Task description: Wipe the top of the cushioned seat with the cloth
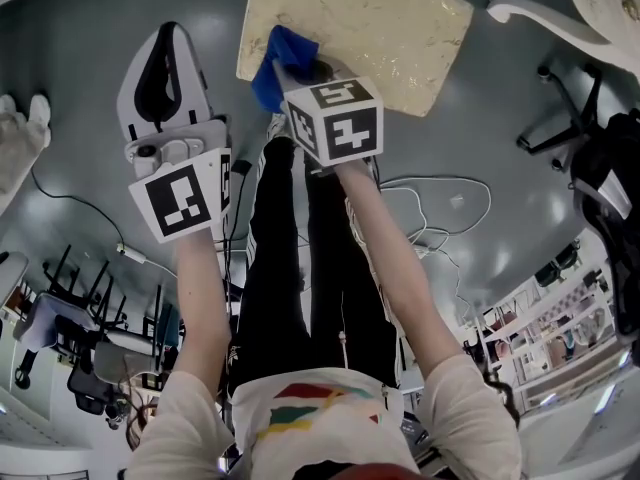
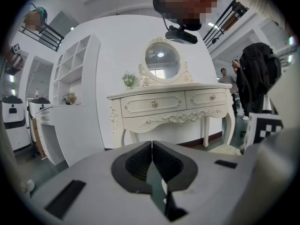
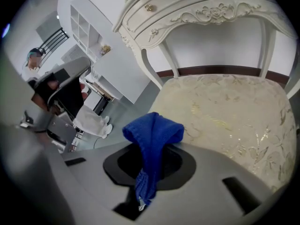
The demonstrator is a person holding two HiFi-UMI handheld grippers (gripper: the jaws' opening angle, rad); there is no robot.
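The cushioned seat (image 1: 380, 23) has a cream, gold-patterned top and fills the top middle of the head view; in the right gripper view the seat (image 3: 229, 121) spreads out just ahead of the jaws. A blue cloth (image 1: 277, 60) is bunched at the seat's near left edge. My right gripper (image 1: 295, 73) is shut on the cloth (image 3: 152, 144), which sticks up from between the jaws. My left gripper (image 1: 160, 78) is held off to the left of the seat, over the floor, shut with nothing in it; its pads (image 2: 140, 163) meet in the left gripper view.
A white carved dressing table (image 2: 173, 104) with an oval mirror (image 2: 162, 61) stands behind the seat. White shelving (image 2: 75, 97) is to its left. Cables (image 1: 440, 218) lie on the grey floor. An office chair (image 1: 590, 148) stands at the right.
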